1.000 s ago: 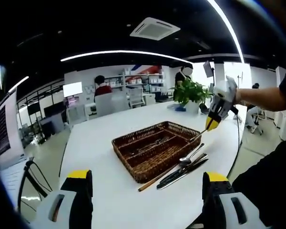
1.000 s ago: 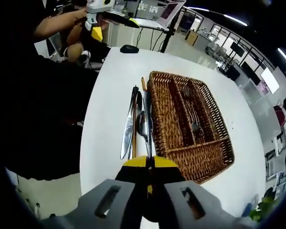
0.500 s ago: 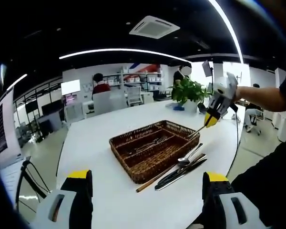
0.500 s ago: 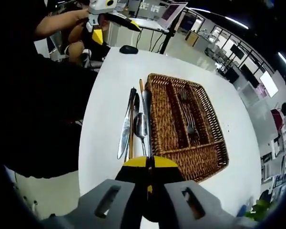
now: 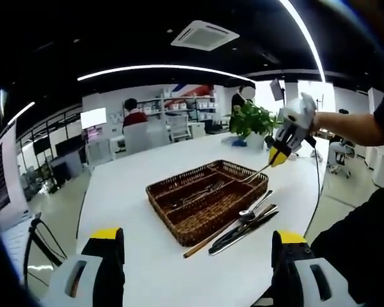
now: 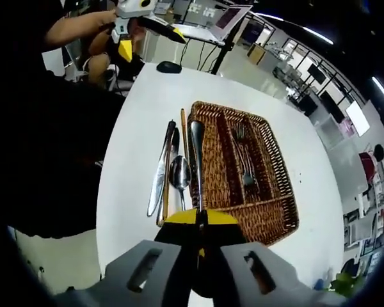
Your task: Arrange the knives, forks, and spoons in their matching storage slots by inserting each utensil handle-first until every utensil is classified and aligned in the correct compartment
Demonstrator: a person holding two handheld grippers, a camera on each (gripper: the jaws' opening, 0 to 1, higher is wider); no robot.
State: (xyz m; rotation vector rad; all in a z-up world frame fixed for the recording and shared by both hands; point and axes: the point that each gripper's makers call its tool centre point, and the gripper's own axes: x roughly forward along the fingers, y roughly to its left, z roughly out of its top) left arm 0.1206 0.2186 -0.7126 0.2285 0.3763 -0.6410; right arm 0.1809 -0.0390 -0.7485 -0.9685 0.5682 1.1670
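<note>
The basket (image 6: 243, 173) is woven from brown wicker, rectangular, with low walls and long inner walls that divide it into narrow slots; it stands on a smooth white bench (image 6: 147, 109) with a rounded edge. In one middle slot lie some forks (image 6: 245, 160) of shiny metal, their tines just visible; how many they are is hard to tell because they overlap. The right claw (image 6: 200, 220) has yellow tips pressed together on the handle of a spoon (image 6: 196, 144), a thin polished piece with an oval bowl at its far end. This spoon points straight away from the claw and hangs over the near long edge of the basket; I cannot tell if it touches the wicker. Just beside the basket, on the bench, rest a second spoon (image 6: 179, 173), a long grey knife (image 6: 159, 173) and a thin wooden stick (image 6: 184, 125), all parallel to the basket wall; the pieces lie so close together that some are partly hidden under others. In the left gripper view the basket (image 5: 208, 198) is seen from the other side, well ahead of the left claw (image 5: 198, 256), whose two yellow-tipped jaws stand wide apart with nothing between them. There the right claw (image 5: 275, 157) comes in from the right, held by a hand (image 5: 307, 121), with the spoon reaching down to the basket's far corner. The loose cutlery (image 5: 243, 224) on the bench looks dark and small there, and single pieces are difficult to separate.
</note>
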